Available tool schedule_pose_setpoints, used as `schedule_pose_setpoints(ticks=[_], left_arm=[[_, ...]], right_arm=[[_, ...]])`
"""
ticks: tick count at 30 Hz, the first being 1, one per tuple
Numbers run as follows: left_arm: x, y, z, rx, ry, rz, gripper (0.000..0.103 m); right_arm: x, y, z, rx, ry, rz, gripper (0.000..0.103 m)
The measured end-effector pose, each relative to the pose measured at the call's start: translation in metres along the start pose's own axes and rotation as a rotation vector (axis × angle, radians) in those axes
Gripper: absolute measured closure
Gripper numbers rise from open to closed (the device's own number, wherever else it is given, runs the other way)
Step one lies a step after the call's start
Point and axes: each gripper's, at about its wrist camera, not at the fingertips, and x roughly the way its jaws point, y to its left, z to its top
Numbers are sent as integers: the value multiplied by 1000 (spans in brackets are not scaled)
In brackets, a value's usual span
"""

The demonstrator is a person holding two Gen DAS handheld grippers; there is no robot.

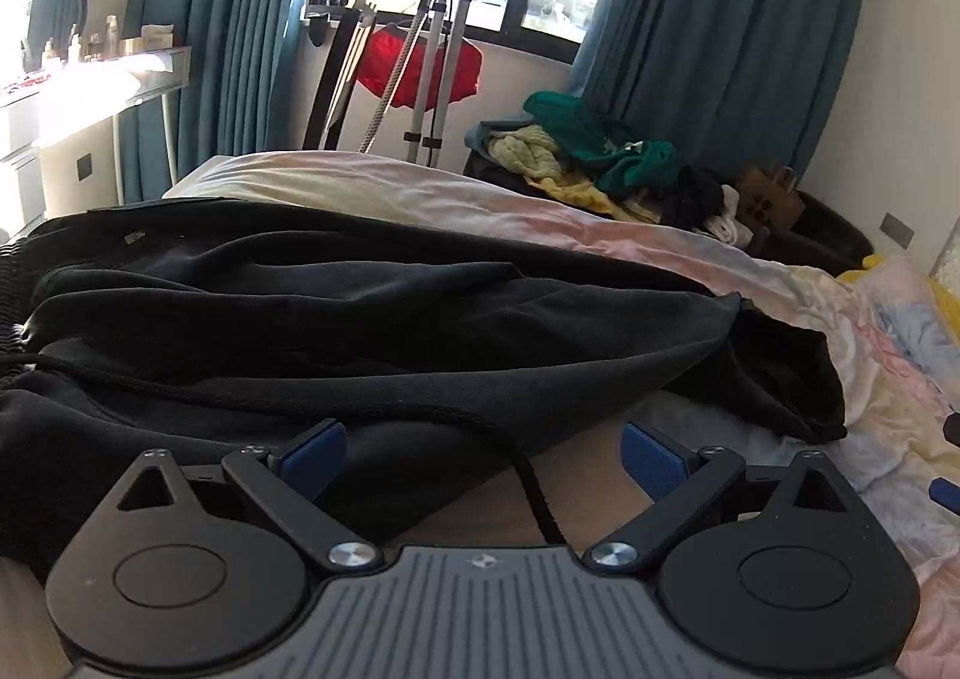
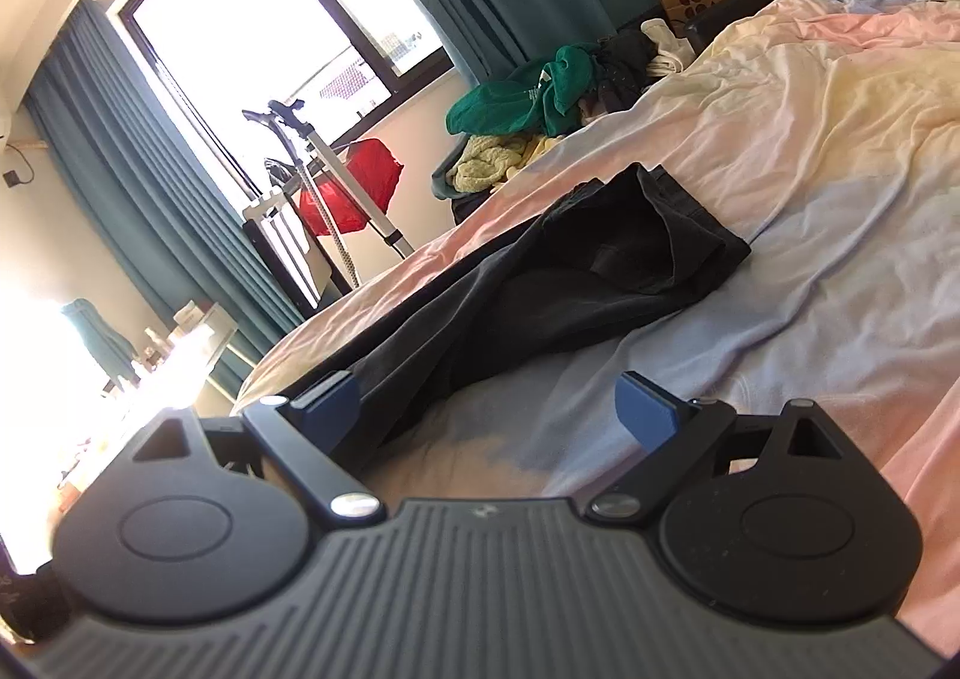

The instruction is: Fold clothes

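- Black garment (image 1: 336,319) spread long across the bed (image 1: 600,211), rumpled and not yet folded – ribbed waistband end at the left edge of the left wrist view, hem end toward the right.
- Drawstring (image 1: 528,475) trailing off the near edge of the fabric, running down between the fingers of the left gripper (image 1: 483,454).
- Left gripper wide open, nothing pressed between the blue pads (image 1: 315,454); left pad over the cloth's near edge, right pad over bare sheet.
- Right gripper (image 2: 489,412) likewise open and empty, low over the pastel sheet, its left pad (image 2: 330,409) just beside the dark fabric's edge – touching or not, cannot tell.
- Step in hand, as a judgement: between grasps, lining up on the near edge for a fold; very early in the task.
- Next move likely calls for closing each gripper on a single edge of the cloth, well apart, then lifting together and carrying the edge over.
- Worth minding: the cord, liable to be pinched instead of the cloth, and the creases, liable to be folded in.
- Pile of green and yellow clothes (image 2: 522,103) beyond the bed, untouched.
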Motion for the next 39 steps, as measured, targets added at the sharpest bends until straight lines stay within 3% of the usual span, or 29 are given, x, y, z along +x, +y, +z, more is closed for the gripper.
schedule_pose_setpoints(ticks=[6,15,16,18,19,20,21,24,27,30,33,39], left_arm=[[68,-63,5,152,24,-24,8],[174,-116,15,325,58,-4,14],[183,-119,14,341,67,5,18],[197,-123,12,366,79,23,45],[202,-123,11,372,84,29,52],[203,-122,12,373,92,19,66],[199,-122,13,385,89,4,92],[174,-122,17,447,33,-5,99],[132,-120,22,496,-65,-12,100],[80,-108,26,481,-127,-43,100],[24,-85,11,480,-176,-56,100],[-27,-18,-71,291,-85,-39,100]], right_arm=[[13,-35,5,144,31,-28,9],[44,-57,-3,209,87,-21,9],[48,-58,-4,216,99,-19,9],[55,-60,-4,209,110,-33,9],[57,-60,-4,205,106,-41,9],[58,-61,-4,202,102,-48,9],[59,-61,-3,199,97,-55,9],[64,-65,-5,202,93,-70,9],[68,-71,-9,238,101,-86,9],[67,-68,-13,242,104,-81,9],[61,-60,-14,205,70,-92,9],[39,-55,-18,197,52,-65,9]])
